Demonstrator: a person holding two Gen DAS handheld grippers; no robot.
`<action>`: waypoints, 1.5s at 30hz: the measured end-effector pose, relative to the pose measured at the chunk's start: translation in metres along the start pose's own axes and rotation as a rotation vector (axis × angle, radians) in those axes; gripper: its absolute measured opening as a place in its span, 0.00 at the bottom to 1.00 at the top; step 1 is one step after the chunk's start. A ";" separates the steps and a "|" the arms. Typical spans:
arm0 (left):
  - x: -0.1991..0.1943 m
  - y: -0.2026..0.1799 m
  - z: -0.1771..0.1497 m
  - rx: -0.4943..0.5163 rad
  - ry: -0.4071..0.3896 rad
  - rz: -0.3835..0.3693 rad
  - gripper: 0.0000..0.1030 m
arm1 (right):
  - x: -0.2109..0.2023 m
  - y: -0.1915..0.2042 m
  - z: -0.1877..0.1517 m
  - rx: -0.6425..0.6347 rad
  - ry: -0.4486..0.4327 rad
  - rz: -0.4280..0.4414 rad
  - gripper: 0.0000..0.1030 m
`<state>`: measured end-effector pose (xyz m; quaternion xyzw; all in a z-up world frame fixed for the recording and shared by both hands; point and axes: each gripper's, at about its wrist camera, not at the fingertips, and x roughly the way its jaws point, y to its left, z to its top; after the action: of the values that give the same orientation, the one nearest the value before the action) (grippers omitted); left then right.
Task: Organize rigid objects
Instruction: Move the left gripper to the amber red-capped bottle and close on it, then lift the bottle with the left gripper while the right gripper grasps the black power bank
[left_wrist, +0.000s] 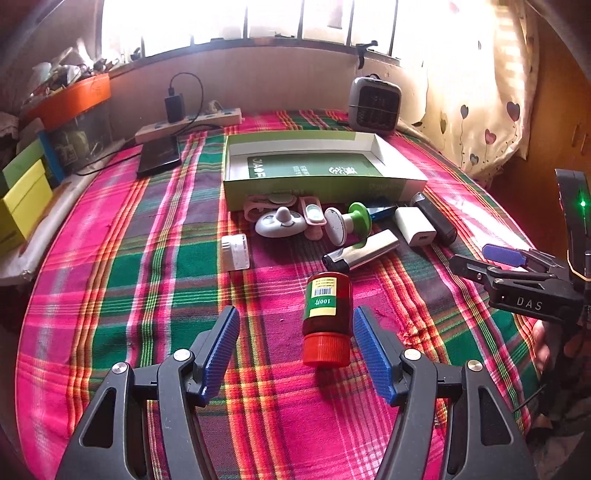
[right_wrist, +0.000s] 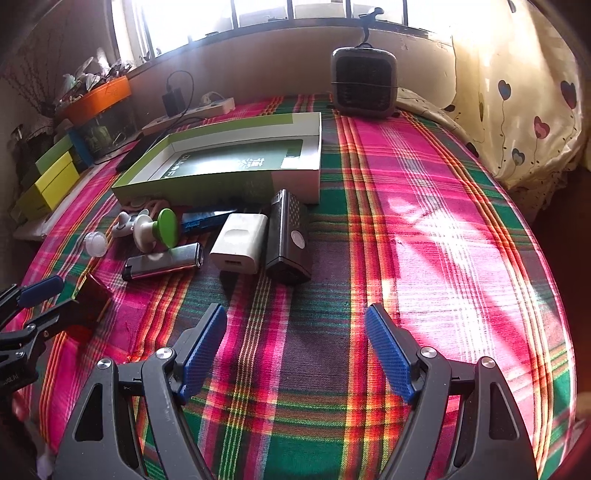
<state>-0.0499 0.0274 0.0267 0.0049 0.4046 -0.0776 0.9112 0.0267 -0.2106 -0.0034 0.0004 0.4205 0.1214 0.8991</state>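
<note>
The left gripper (left_wrist: 295, 349) is spread wide, its blue ribbed pads on either side of the small dark-red plastic bottle with a red ribbed cap and green-and-yellow label (left_wrist: 327, 319), which lies on its side on the pink, green and red plaid cloth (left_wrist: 122, 280) with the cap toward the camera; neither pad appears to touch it, and it sits nearer the right pad. The likely trouble is that this pad meets the round body first and rolls or skids it sideways before the other arrives, or that the pads close on the tapering cap and squeeze it out. The bottle would probably go into the shallow open green-and-white cardboard box (left_wrist: 317, 168) further back, and a low carry could knock the silver metal lighter (left_wrist: 360, 251), the white square charger block (left_wrist: 415, 226) or the green-and-white round stamp-like piece (left_wrist: 349, 223) lying between them. The right gripper (right_wrist: 295, 350) also stands spread, holding nothing, over bare cloth, close enough to the left one to collide if both move inward
</note>
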 end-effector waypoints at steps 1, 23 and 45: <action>-0.003 0.003 -0.001 -0.007 -0.005 -0.006 0.62 | 0.000 -0.001 0.000 0.003 -0.001 0.004 0.75; 0.024 -0.006 -0.003 -0.010 0.068 -0.098 0.62 | 0.001 0.000 0.006 -0.028 -0.002 0.021 0.75; 0.037 0.005 0.010 -0.035 0.062 -0.102 0.30 | 0.015 -0.008 0.033 -0.016 -0.007 0.016 0.75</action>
<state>-0.0171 0.0260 0.0058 -0.0291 0.4336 -0.1168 0.8930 0.0623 -0.2117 0.0059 -0.0029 0.4162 0.1320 0.8996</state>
